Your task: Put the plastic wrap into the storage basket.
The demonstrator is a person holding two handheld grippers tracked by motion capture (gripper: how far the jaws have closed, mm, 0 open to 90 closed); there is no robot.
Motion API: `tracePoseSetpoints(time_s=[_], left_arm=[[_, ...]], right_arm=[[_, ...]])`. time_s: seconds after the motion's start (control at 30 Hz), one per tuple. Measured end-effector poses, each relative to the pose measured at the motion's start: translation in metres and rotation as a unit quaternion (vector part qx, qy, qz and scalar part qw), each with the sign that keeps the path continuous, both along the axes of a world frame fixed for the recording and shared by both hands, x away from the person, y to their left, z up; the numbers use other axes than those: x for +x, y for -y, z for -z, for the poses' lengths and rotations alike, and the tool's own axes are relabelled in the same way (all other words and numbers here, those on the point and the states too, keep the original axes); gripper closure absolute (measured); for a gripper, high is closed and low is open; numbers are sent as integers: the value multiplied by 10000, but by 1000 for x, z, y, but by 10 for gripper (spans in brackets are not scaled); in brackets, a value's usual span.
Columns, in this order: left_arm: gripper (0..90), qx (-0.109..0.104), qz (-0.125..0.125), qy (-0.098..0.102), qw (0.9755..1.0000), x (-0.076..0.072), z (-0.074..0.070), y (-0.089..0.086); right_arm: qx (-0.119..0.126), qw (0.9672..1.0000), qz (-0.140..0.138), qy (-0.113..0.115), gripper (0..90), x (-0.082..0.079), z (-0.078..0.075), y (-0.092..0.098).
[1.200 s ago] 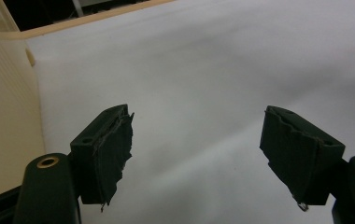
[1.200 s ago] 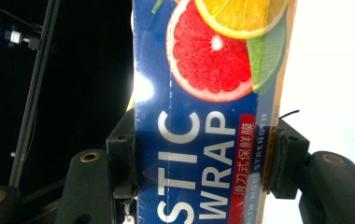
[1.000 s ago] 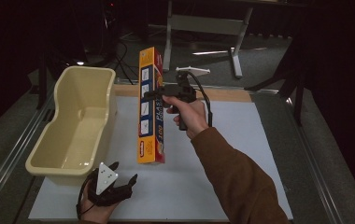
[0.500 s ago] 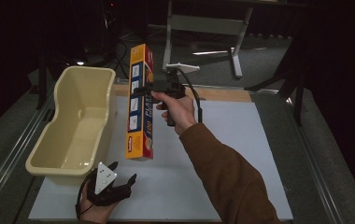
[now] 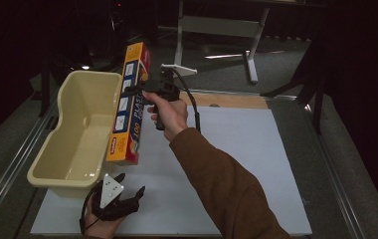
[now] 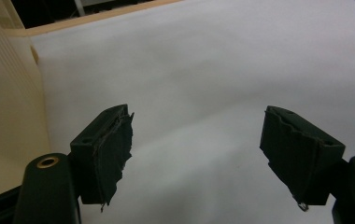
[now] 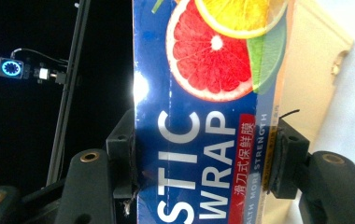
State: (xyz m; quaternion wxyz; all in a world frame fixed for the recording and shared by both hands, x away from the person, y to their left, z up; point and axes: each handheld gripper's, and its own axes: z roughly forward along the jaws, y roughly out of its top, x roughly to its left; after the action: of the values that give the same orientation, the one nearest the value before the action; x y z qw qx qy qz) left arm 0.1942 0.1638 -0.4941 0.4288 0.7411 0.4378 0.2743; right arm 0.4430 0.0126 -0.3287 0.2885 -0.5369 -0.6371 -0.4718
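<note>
Between the right gripper's point(image 7: 203, 172) fingers point(image 7: 122, 154): plastic wrap box point(image 7: 208, 116).

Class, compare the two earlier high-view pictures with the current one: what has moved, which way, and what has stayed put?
The right tongs, shut on the plastic wrap box throughout, have carried it leftward from above the white board toward the cream tub; the box now overlaps the tub's right rim, tilted. Nothing was taken hold of or let go. The left tongs rest open near the tub's front corner as before, and the tub has not shifted.
</note>
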Motion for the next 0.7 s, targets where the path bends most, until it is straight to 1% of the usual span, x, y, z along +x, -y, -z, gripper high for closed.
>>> tracePoseSetpoints(time_s=[0.07, 0.17, 0.2, 0.27, 0.4, 0.57, 0.63, 0.7], left_arm=[[247, 13, 24, -13, 10000, 0, 0, 1], [247, 47, 62, 0, 10000, 1, 0, 4], [247, 44, 62, 1, 10000, 1, 0, 5], [247, 76, 104, 4, 9999, 1, 1, 6], [247, 104, 150, 55, 9998, 0, 0, 9], [247, 153, 183, 95, 9997, 0, 0, 10], [246, 134, 178, 105, 9997, -1, 0, 10], [246, 135, 178, 111, 9997, -1, 0, 10]], right_arm=[[5, 10000, -21, 4, 410, -1, 0, -7], [-88, 9999, -135, 48, 410, -4, -1, -19], [-86, 9998, -158, 56, 410, -5, 0, -23], [-61, 9998, -156, 55, 410, -7, 0, -32], [-96, 9999, -98, 88, 410, -9, 1, -46], [-86, 9999, -111, 35, 410, -9, 6, -64], [-112, 9998, -144, 21, 410, -8, 10, -71], [-133, 9998, -110, -35, 410, -6, 13, -78]])
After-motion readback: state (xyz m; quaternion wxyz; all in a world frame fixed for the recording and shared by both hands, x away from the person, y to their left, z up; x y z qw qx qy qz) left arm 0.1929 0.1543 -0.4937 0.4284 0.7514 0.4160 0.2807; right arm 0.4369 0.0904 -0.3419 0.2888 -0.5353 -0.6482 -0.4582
